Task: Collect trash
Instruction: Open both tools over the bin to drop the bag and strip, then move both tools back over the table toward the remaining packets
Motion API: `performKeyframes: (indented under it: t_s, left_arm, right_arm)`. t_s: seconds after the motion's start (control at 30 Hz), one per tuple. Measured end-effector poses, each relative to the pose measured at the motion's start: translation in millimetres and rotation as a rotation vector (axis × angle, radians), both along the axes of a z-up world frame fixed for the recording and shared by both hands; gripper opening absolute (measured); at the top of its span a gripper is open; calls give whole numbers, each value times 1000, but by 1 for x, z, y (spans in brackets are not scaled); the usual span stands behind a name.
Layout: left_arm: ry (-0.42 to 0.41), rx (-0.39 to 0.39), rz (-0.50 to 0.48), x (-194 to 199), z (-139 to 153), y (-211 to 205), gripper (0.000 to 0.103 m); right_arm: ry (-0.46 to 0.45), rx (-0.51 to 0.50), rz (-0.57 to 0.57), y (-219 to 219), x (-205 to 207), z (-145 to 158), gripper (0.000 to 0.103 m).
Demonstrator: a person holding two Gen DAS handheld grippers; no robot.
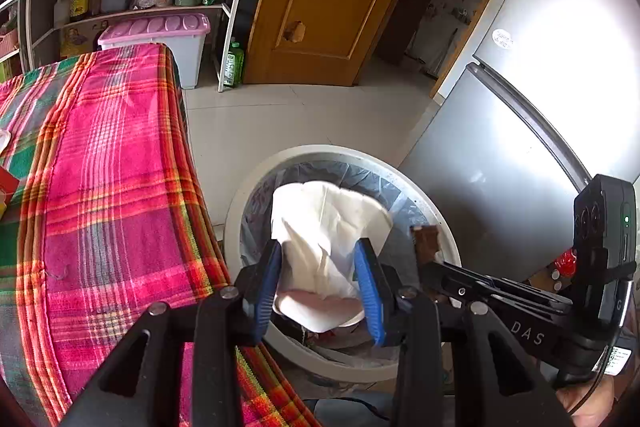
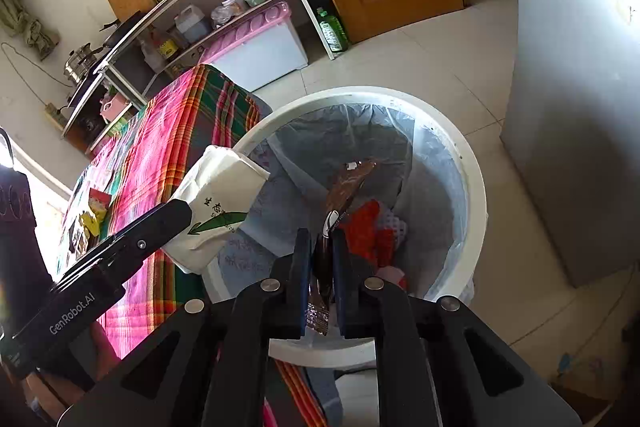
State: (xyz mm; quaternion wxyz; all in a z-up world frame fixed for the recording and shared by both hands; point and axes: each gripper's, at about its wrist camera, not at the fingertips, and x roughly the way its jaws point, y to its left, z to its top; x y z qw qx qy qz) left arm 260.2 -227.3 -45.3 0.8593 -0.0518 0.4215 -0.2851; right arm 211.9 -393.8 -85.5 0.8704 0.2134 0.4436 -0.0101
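L gripper fingers clamp 1 white tissue pack over 1 white bin. R gripper fingers pinch 1 brown wrapper above bin's liner. Red trash inside. Plaid-covered bench beside bin.

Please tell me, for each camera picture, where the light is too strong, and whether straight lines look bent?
Left wrist view: strong glare washes out the fridge door, and the table edge bows outward from the fisheye lens. Right wrist view: bright window light burns out the left edge, the shelf rails curve, and the trash bin with its liner is evenly lit and sharp.
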Motion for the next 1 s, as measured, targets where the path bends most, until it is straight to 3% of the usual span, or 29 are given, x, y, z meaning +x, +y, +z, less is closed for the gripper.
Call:
performKeyframes:
  t_s: [0.13, 0.47, 1.0]
  left_arm:
    - [25, -3, -4, 5, -4, -2, 43]
    - [-6, -28, 25, -8, 11, 20, 43]
    - [-127, -15, 178, -78, 54, 113, 43]
  right_arm:
    - [2, 1, -4, 0, -1, -2, 18]
    - [-44, 13, 12, 10, -12, 15, 21]
    - [-163, 16, 184, 89, -48, 66, 32]
